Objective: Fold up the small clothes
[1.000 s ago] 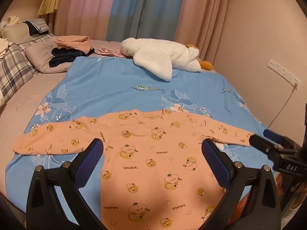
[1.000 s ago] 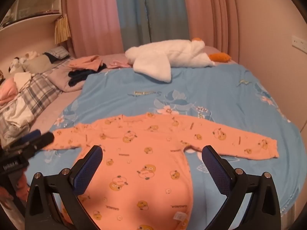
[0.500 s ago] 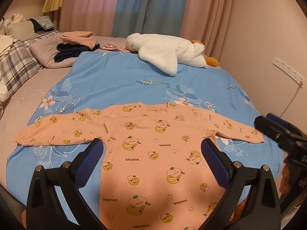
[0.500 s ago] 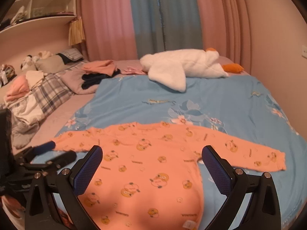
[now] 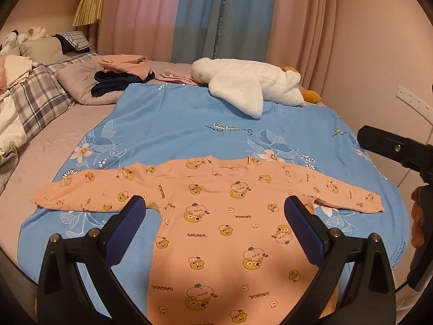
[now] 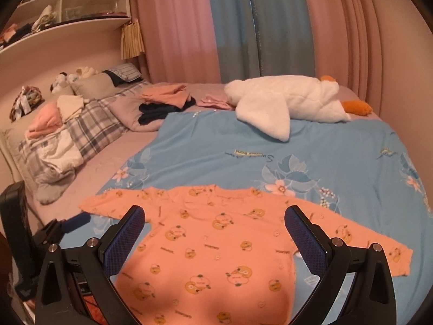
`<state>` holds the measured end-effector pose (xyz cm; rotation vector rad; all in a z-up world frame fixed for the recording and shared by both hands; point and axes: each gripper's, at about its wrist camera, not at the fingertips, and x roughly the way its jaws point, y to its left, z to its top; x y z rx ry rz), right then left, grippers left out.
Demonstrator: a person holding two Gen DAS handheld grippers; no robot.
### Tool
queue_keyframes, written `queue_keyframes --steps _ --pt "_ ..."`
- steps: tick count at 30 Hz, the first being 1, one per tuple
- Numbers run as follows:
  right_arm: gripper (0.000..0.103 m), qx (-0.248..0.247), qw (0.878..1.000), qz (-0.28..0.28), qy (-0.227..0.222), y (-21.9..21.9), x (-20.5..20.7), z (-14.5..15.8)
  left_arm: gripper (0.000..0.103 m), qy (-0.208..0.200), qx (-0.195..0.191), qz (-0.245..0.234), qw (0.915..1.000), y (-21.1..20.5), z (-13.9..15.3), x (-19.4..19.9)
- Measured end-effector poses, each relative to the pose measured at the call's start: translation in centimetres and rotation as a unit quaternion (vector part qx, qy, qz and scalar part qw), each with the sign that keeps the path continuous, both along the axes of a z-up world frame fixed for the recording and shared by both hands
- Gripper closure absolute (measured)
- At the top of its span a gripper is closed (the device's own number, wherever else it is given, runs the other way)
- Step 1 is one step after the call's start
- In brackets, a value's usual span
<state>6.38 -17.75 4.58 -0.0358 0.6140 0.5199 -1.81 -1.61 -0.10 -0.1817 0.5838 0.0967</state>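
Bedroom scene, bed covered by a blue floral bedsheet [image 5: 189, 124] with pink and teal curtains [image 5: 216, 13] behind. Nearest the cameras: left gripper [image 5: 215, 214], blue-padded fingers [image 5: 123, 230] spread wide apart, holding nothing, hovering above the lower body of the garment. Right gripper [image 6: 215, 224] same, blue-padded fingers [image 6: 305, 239] wide apart, nothing between them, above the garment's lower half. Right gripper's black body also shows at the right edge of the left wrist view; left gripper's shows at the lower left of the right wrist view.

Task item: peach long-sleeved baby top with yellow cartoon print [image 5: 224, 224] lies flat on the sheet near the front edge of the bed, both sleeves stretched out sideways, neckline pointing away from the cameras.

Farther back: white plush goose with orange beak [image 5: 243, 84] lying across the far end of the sheet. Left of it, a small stack of folded peach and dark navy clothes [image 5: 121, 75] on a grey pillow [image 5: 78, 84], beside a plaid blanket [image 5: 38, 100]. Curved white wall shelf [image 6: 67, 27] at upper left in the right wrist view.
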Motion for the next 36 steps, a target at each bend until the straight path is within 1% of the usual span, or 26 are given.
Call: queue_keyframes --steps 3,6,10,15,19,22,24,27,30,33,36 --pt "0.001 0.005 1.0 -0.018 -0.003 -0.7 0.0 -0.8 0.001 0.002 0.001 0.002 1.0 0.0 0.0 0.2" --pt "0.001 0.006 1.0 -0.024 0.008 -1.1 0.3 -2.0 0.001 0.008 0.007 0.006 0.9999 -0.3 -0.2 0.4" --pt "0.001 0.0 1.0 -0.03 0.01 -1.3 0.8 -2.0 0.001 0.011 0.007 0.007 0.9999 -0.4 -0.5 0.4" --pt "0.001 0.003 0.999 -0.038 0.01 -2.1 1.1 -1.9 0.001 0.012 0.004 0.009 0.9999 -0.5 -0.5 0.4" --pt "0.001 0.014 0.999 -0.035 0.009 -2.6 0.7 -1.9 0.001 0.016 -0.001 0.008 0.9998 -0.5 -0.6 0.5" --pt "0.001 0.015 1.0 -0.019 0.017 -2.7 0.6 -3.0 0.001 0.016 0.002 0.011 0.9998 -0.7 -0.8 0.6" --pt "0.001 0.018 0.999 -0.024 0.018 -2.7 0.8 -2.9 0.001 0.019 0.004 0.013 0.9997 -0.8 -0.9 0.7" --pt "0.001 0.019 0.999 -0.026 0.01 -3.0 0.8 -2.7 0.001 0.019 -0.004 0.018 0.9996 -0.7 -1.1 0.9" --pt "0.001 0.018 0.999 -0.027 0.015 -3.2 1.2 -3.1 0.001 0.022 -0.013 0.014 0.9996 -0.7 -1.3 1.1" --pt "0.001 0.015 0.999 -0.034 0.02 -3.5 1.5 -3.6 0.001 0.028 -0.013 0.017 0.9994 -0.8 -1.5 1.4" --pt "0.001 0.025 0.999 -0.036 0.021 -3.8 1.7 -3.7 0.001 0.028 -0.02 0.017 0.9993 -0.8 -1.7 1.5"
